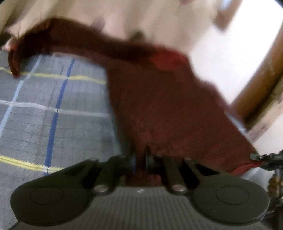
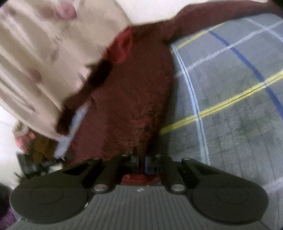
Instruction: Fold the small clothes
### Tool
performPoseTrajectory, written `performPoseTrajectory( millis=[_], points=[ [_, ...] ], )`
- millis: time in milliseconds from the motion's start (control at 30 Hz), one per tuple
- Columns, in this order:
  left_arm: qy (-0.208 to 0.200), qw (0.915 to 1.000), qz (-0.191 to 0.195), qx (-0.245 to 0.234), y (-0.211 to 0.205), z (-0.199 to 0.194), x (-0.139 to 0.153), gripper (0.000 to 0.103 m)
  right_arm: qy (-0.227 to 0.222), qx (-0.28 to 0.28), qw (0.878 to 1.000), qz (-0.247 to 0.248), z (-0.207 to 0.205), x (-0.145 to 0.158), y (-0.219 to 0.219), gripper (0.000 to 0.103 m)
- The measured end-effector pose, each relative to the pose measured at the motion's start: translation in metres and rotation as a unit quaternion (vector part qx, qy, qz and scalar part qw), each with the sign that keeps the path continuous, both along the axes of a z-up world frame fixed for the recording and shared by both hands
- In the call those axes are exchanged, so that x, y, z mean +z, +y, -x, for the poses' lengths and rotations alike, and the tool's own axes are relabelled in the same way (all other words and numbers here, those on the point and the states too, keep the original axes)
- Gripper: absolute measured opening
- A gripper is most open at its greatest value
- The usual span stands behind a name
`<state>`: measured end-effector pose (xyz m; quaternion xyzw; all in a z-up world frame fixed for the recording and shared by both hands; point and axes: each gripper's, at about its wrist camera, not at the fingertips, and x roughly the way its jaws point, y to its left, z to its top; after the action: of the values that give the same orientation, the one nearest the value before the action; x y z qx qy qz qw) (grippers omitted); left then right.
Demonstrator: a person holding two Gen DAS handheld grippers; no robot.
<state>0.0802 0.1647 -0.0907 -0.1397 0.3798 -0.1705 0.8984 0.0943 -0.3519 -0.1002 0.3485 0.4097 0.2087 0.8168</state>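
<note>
A small dark red garment (image 1: 159, 99) is held up over a grey checked blanket (image 1: 53, 109). My left gripper (image 1: 140, 157) is shut on its near edge, and one sleeve (image 1: 44, 39) stretches away to the far left. In the right wrist view my right gripper (image 2: 140, 159) is shut on the same red garment (image 2: 127, 92), which rises in front of it with a sleeve (image 2: 221, 14) trailing to the upper right. The other gripper's tip (image 1: 261, 157) shows at the right edge of the left wrist view, on the garment's corner. Both views are motion blurred.
The grey blanket (image 2: 238, 106) with blue, yellow and white lines lies beneath. A cream patterned cloth (image 2: 35, 62) hangs behind. A brown wooden frame (image 1: 256, 85) stands at the right. Clutter (image 2: 35, 145) sits low at the left.
</note>
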Motion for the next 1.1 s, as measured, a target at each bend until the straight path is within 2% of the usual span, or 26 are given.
performPoseTrajectory(
  millis=[67,167,233,300,333,400,433,467,500,567,600,633,667,700,733,800,900,967,1067,1100],
  points=[
    [-0.013,0.9999,0.0,-0.006,0.0,0.025,0.016,0.006,-0.017,-0.006,1.0,-0.026,0.016,0.016,-0.007,0.012],
    [-0.015,0.9998,0.001,-0.013,-0.002,0.062,0.027,0.005,-0.036,0.0,0.999,-0.029,0.044,0.04,-0.008,0.012],
    [-0.015,0.9996,-0.011,-0.021,-0.002,0.083,0.023,0.005,-0.039,0.004,0.999,-0.033,0.067,0.047,-0.008,0.012],
    [-0.008,0.9991,-0.041,-0.006,-0.001,0.097,0.009,0.005,-0.034,0.016,0.999,-0.026,0.083,0.048,-0.007,0.012],
    [0.005,0.9988,-0.048,-0.004,0.002,0.1,0.001,0.006,-0.026,0.018,0.999,-0.009,0.088,0.044,-0.006,0.012],
    [0.013,0.997,-0.069,0.035,0.011,0.105,-0.004,0.006,0.031,0.009,0.999,-0.031,0.088,0.018,-0.01,0.017],
    [0.001,0.9966,-0.061,0.056,0.021,0.11,0.001,0.006,0.066,0.017,0.997,-0.038,0.088,0.003,-0.01,0.019],
    [-0.013,0.9967,-0.046,0.066,0.028,0.114,0.009,0.006,0.084,0.01,0.996,-0.013,0.091,-0.003,-0.009,0.019],
    [-0.027,0.9962,-0.033,0.076,0.034,0.114,0.019,0.007,0.077,0.004,0.997,-0.007,0.095,-0.003,-0.013,0.021],
    [-0.054,0.9939,-0.028,0.092,0.035,0.11,0.042,0.013,0.05,-0.019,0.998,-0.04,0.102,0.006,-0.031,0.031],
    [-0.062,0.9936,-0.028,0.089,0.03,0.103,0.05,0.021,0.02,-0.039,0.998,-0.047,0.104,0.018,-0.044,0.038],
    [-0.073,0.9937,-0.027,0.08,0.023,0.094,0.058,0.034,-0.001,-0.052,0.998,-0.038,0.103,0.028,-0.053,0.042],
    [-0.083,0.9936,-0.027,0.071,0.014,0.085,0.064,0.043,-0.017,-0.067,0.997,-0.026,0.099,0.037,-0.063,0.043],
    [-0.094,0.9928,-0.029,0.069,0.003,0.074,0.069,0.068,-0.03,-0.086,0.996,-0.018,0.093,0.045,-0.074,0.044],
    [-0.108,0.9909,-0.03,0.074,-0.011,0.064,0.071,0.085,-0.044,-0.106,0.993,-0.021,0.084,0.051,-0.087,0.044],
    [-0.137,0.9872,-0.022,0.079,-0.035,0.045,0.068,0.086,-0.064,-0.155,0.985,-0.03,0.064,0.054,-0.121,0.044],
    [-0.14,0.9881,-0.03,0.057,-0.073,0.016,0.057,0.086,-0.078,-0.23,0.97,-0.009,0.029,0.054,-0.172,0.044],
    [-0.133,0.9889,-0.04,0.054,-0.09,0.001,0.044,0.086,-0.064,-0.272,0.96,0.011,0.0,0.047,-0.207,0.043],
    [-0.102,0.9925,-0.029,0.062,-0.097,-0.019,0.025,0.086,-0.02,-0.329,0.944,0.004,-0.036,0.021,-0.259,0.046],
    [-0.091,0.9934,-0.021,0.066,-0.095,-0.024,0.018,0.086,-0.008,-0.34,0.94,-0.01,-0.049,0.012,-0.274,0.056]
  ],
)
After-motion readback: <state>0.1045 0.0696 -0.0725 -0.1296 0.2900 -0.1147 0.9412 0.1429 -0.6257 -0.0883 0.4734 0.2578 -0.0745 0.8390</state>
